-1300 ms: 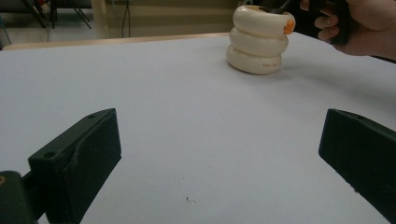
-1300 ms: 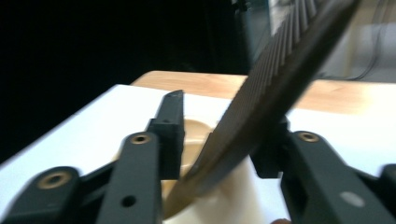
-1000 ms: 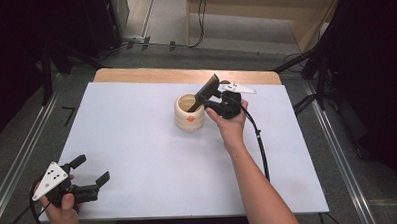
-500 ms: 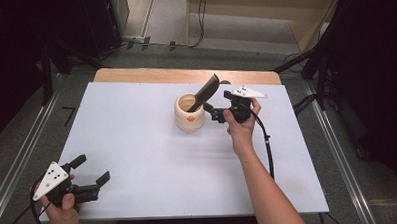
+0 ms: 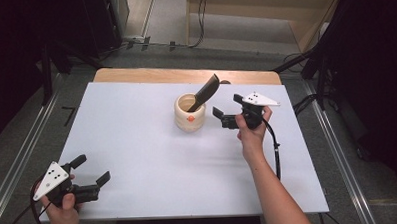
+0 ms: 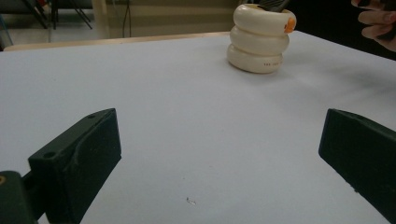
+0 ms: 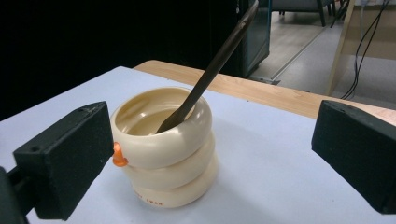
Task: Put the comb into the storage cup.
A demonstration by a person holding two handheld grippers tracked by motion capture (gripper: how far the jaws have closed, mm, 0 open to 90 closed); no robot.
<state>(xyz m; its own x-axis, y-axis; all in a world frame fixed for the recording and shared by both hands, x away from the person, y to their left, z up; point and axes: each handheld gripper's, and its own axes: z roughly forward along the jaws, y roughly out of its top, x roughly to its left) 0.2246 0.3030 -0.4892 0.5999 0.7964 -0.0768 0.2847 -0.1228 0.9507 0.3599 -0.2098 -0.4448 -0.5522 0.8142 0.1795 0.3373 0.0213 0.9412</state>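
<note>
1. A cream, ring-shaped cup (image 5: pixel 190 113) is stood upright on the white table (image 5: pixel 137 144), toward its far middle; a small orange knob is seen on its side.
2. A dark spatula (image 5: pixel 206 92) is leaned inside the cup, its blade down in the hollow and its handle slanted up over the rim toward the right tongs.
3. The right tongs (image 5: pixel 223 118) are held just beside the cup, on its right in the high view, apart from it and from the spatula.
4. The jaws of the right tongs have just been opening and are now spread wide; nothing is held between them. In the right gripper view the cup (image 7: pixel 164 144) is framed between the two jaws, set off toward the left one, without contact.
5. The left tongs (image 5: pixel 92 172) are held at the near left corner of the table, well apart from the cup.
6. Their jaws are spread wide and empty; in the left gripper view the cup (image 6: pixel 259 39) is seen far off beyond them.
</note>
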